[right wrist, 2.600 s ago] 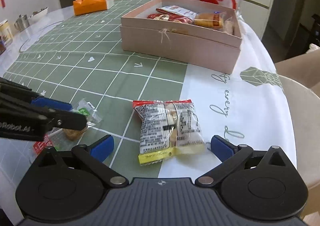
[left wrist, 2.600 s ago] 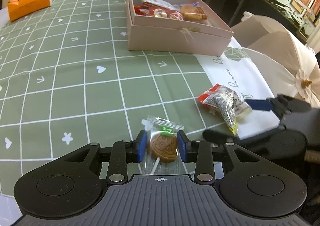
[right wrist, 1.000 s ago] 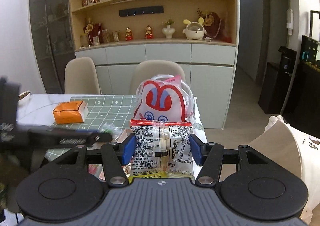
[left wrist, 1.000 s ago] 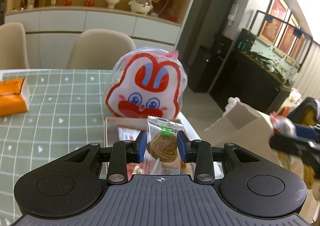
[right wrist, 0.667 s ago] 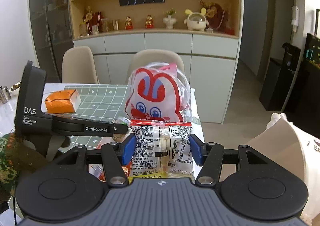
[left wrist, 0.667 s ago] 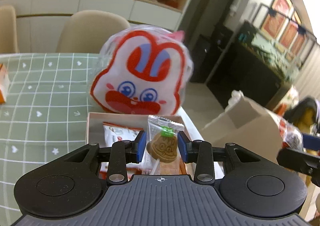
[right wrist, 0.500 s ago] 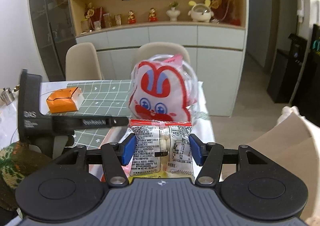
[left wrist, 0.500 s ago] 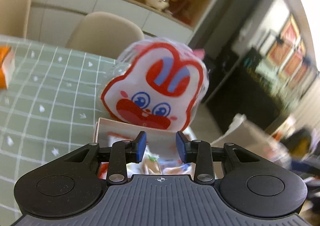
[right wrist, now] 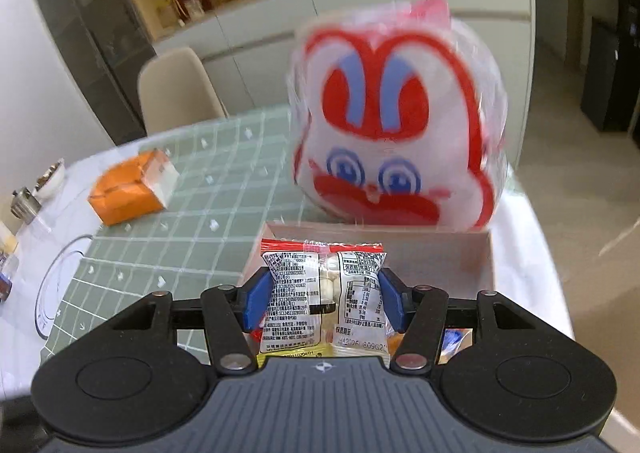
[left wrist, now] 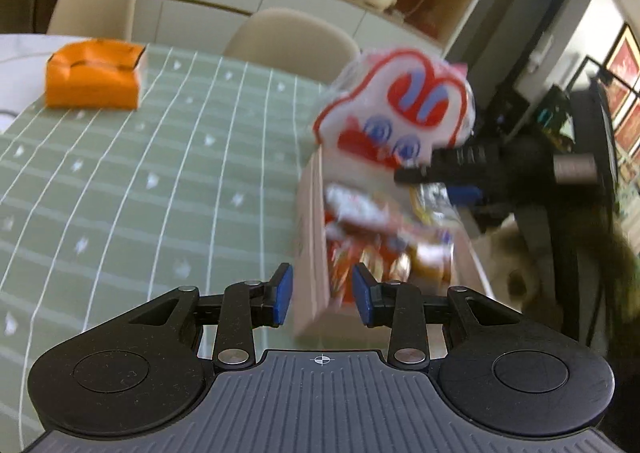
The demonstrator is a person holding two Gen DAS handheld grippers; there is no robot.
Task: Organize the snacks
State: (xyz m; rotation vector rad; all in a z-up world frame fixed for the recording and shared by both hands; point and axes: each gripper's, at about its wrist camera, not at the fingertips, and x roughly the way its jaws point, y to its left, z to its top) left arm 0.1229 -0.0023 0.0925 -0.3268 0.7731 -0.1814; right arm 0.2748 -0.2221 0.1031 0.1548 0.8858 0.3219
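An open pink box (left wrist: 313,229) with several wrapped snacks (left wrist: 380,249) in it stands on the green checked tablecloth. My left gripper (left wrist: 322,293) hovers over the box's near corner, its blue pads apart with nothing between them. In the right wrist view my right gripper (right wrist: 322,295) is shut on a clear printed snack packet (right wrist: 324,289) with a red top strip, held above the pink box (right wrist: 474,253). From the left wrist view that right gripper (left wrist: 440,183) reaches in over the box's far end. The picture is blurred by motion.
A big rabbit-face bag (right wrist: 400,133) stands right behind the box. An orange carton (left wrist: 94,77) lies at the table's far left. Beige chairs (left wrist: 292,37) stand along the far side. A clear round plate (right wrist: 60,289) lies left. The table edge runs just right of the box.
The wrapped lollipop cookie has left my left gripper's jaws and fallen toward the box. Both grippers have come down and forward over the box, the right one still carrying its packet.
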